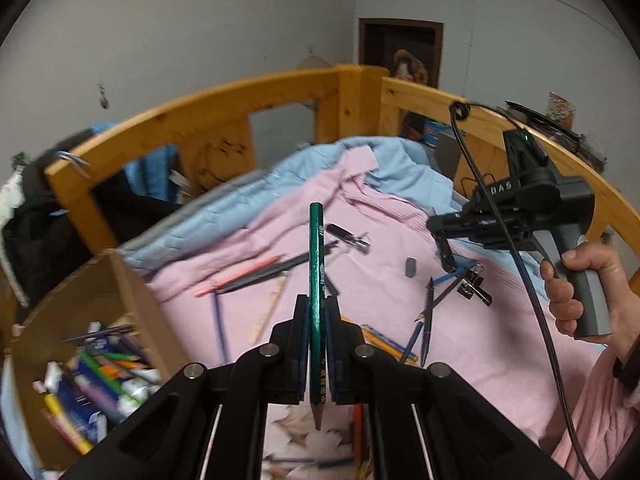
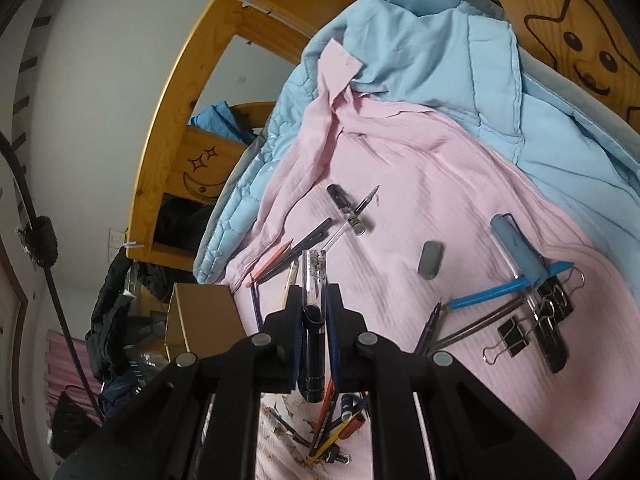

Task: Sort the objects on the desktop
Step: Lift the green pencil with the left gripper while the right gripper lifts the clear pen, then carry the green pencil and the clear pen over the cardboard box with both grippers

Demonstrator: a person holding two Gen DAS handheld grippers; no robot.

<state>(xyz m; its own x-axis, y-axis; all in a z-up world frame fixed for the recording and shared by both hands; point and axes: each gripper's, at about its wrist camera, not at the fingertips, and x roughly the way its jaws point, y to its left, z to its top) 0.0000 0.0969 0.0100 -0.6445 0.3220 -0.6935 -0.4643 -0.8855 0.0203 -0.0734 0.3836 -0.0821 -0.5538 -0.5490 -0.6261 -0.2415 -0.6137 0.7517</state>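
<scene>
My left gripper (image 1: 318, 305) is shut on a green HB pencil (image 1: 316, 248), which stands upright between the pads with its sharpened tip toward the camera. My right gripper (image 2: 314, 292) is shut on a black pen (image 2: 313, 360) whose clear end sticks out past the fingertips. In the left wrist view the right gripper (image 1: 448, 258) hovers at the right, held by a hand (image 1: 576, 284), above several binder clips (image 1: 474, 288). Loose pencils and pens (image 1: 256, 274) and a grey eraser (image 1: 411, 267) lie on the pink sheet (image 1: 460, 360) below.
An open cardboard box (image 1: 132, 292) holding several pens and markers sits at the left of the sheet. A blue quilt (image 2: 420, 40) is bunched at the far side. Wooden bed rails (image 1: 200, 116) ring the area. A black cable (image 1: 516, 248) hangs by the right gripper.
</scene>
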